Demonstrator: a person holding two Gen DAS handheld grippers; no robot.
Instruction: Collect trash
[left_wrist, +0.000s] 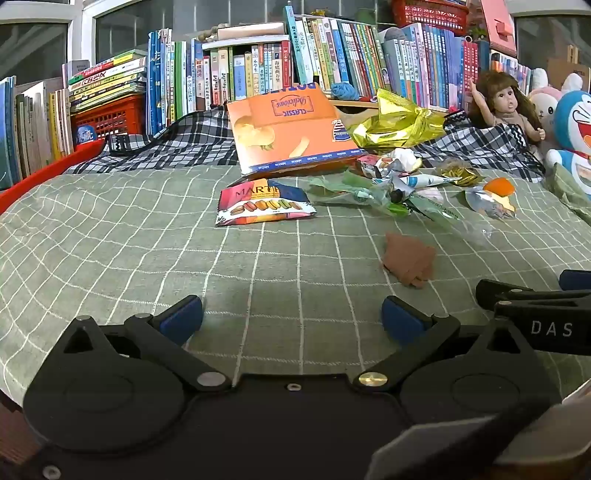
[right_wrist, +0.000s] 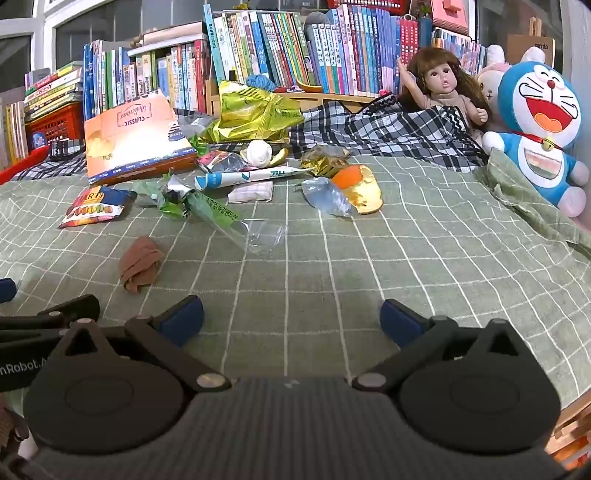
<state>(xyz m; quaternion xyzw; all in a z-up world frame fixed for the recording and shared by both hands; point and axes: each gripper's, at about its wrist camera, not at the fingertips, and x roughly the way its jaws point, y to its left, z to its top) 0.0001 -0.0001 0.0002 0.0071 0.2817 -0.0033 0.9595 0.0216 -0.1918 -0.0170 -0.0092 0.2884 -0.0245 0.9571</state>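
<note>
On the green checked bed (right_wrist: 406, 258) the trash lies far off: orange box (left_wrist: 288, 129), macaron packet (left_wrist: 264, 206), gold bag (right_wrist: 255, 114), brown scrap (right_wrist: 140, 264). Left claw (left_wrist: 291, 319) and right claw (right_wrist: 291, 317) hover near, both spread wide, empty

Green checked bedspread (right_wrist: 388, 258) covered the bed, with a black plaid blanket (right_wrist: 388, 136) bunched up at the back. Packed rows of books (left_wrist: 332, 59) behind it, plus a doll (right_wrist: 443, 88), a blue cat plushie (right_wrist: 539, 125) and a red crate (left_wrist: 110, 116).
</note>
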